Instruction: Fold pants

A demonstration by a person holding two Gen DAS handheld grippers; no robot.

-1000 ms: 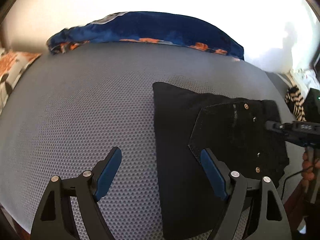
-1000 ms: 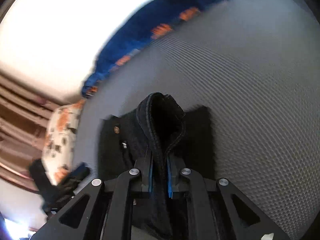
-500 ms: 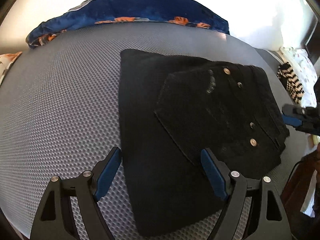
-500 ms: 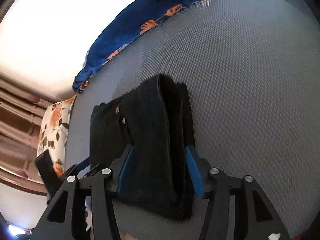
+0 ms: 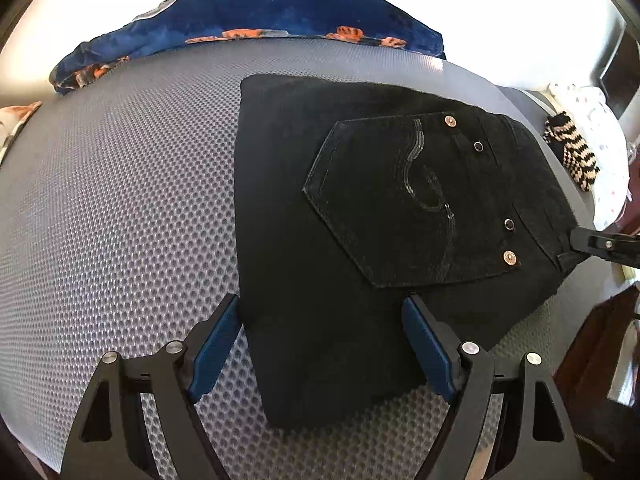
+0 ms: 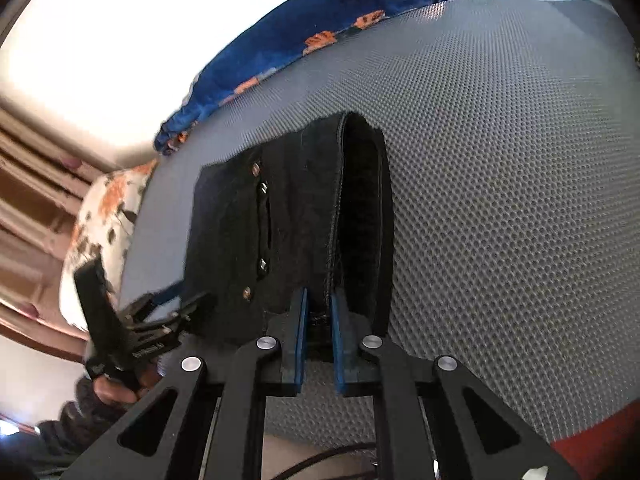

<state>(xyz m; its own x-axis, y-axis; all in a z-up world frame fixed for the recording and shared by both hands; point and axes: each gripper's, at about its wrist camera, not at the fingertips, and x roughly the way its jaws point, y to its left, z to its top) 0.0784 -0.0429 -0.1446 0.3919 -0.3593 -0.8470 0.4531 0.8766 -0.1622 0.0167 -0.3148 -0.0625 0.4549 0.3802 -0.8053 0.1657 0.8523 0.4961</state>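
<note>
The black pants (image 5: 360,240) lie folded into a compact stack on the grey mesh mattress (image 5: 120,220), back pocket and rivets facing up. My left gripper (image 5: 322,322) is open, its blue pads straddling the near edge of the stack. In the right wrist view the pants (image 6: 288,220) show edge-on with the waistband loop raised. My right gripper (image 6: 318,308) is shut on the waistband edge of the pants. The right gripper also shows at the right edge of the left wrist view (image 5: 600,242), touching the waistband.
A blue blanket with orange print (image 5: 260,20) lies along the far edge of the mattress. A floral pillow (image 6: 104,220) sits to the left. A striped black-and-cream cloth (image 5: 572,152) and spotted white fabric (image 5: 600,120) lie at the right. The left gripper shows in the right wrist view (image 6: 132,332).
The right gripper opened half a second ago and has closed again on the waistband edge. The left gripper moved right and forward over the folded stack.
</note>
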